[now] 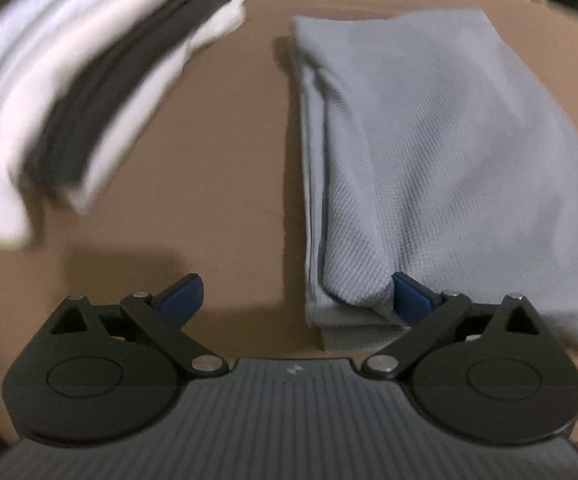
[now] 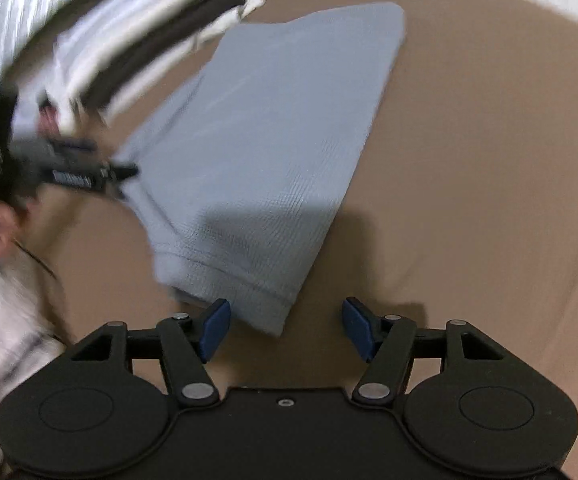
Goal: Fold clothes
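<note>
Lying folded on the brown tabletop [image 1: 225, 160]: grey garment [image 1: 429, 140], beside a blurred striped stack [image 1: 69, 80].
Spread wide, both left tool [image 1: 295, 300] and right tool [image 2: 285, 328], grasping nothing, straddling its near corners.

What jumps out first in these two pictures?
A folded blue-grey garment lies in the middle of a brown surface. Beside it on the left sits a stack of white and dark folded clothes. Both grippers, left and right, hang open at the garment's near edge.
</note>
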`<state>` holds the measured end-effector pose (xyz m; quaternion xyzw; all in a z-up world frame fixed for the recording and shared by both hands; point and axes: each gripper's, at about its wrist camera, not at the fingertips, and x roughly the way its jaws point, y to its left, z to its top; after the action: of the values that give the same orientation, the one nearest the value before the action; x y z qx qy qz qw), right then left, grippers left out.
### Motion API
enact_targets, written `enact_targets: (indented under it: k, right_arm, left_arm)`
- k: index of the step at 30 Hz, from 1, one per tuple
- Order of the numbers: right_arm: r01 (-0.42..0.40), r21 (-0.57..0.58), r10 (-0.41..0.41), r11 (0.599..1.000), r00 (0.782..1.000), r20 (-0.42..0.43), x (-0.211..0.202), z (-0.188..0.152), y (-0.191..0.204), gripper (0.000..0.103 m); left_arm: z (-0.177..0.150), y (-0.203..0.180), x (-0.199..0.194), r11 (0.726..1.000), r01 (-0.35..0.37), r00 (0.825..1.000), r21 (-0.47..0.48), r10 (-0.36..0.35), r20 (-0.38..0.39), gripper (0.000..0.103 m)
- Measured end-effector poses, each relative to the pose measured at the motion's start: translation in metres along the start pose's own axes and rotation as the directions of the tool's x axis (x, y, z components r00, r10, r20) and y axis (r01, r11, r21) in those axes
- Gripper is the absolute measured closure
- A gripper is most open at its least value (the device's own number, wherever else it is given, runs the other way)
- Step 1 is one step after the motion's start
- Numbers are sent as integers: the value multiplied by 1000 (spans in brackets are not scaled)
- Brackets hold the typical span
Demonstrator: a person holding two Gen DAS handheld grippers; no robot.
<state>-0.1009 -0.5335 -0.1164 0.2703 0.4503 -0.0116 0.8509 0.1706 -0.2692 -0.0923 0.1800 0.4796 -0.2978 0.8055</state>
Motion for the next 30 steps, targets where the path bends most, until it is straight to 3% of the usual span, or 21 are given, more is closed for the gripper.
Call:
enact_targets:
  k: [3,6,10,13,15,16,17,21,25,30]
  right_arm:
    - [-93,105,90,990,995,35,0,2,-14,35]
    - [-144,130,139,981,989,47,8,2,-18,32]
    - [-212,162,203,964,977,66,18,2,-22,31]
    - [-262,185,251,947,965,81,25,2,-26,34]
    - [-295,200,282,935,955,92,30,2,-28,52]
    - [-311,207,297,928,950,97,33,2,-29,74]
    - [-327,214,312,920,945,103,36,2,-30,85]
    - [-402,179,371,898,910,187,20,9,-31,90]
    - [-437,172,386,883,884,264,3,18,-31,90]
    - [-446,201,386,872,879,280,9,21,-29,90]
  left_arm:
    - [-6,19,5,964,174,983,-203,-181,-13,2]
    - [-9,33,7,926,225,972,-302,-233,8,5]
    - [-7,13,-20,983,137,986,-124,-123,114,4]
    - [-9,-7,-31,993,118,979,-2,-116,167,4]
    - [-11,-22,-36,991,108,971,81,-123,205,4]
    - [-11,-29,-38,986,111,965,127,-138,224,4]
    - [-11,-36,-41,978,113,958,173,-153,243,4]
    - [-19,-61,-56,941,107,926,320,-212,313,4]
    - [-36,-93,-48,875,27,936,482,-191,295,2]
    - [-57,-133,-38,746,-67,947,663,-161,278,1]
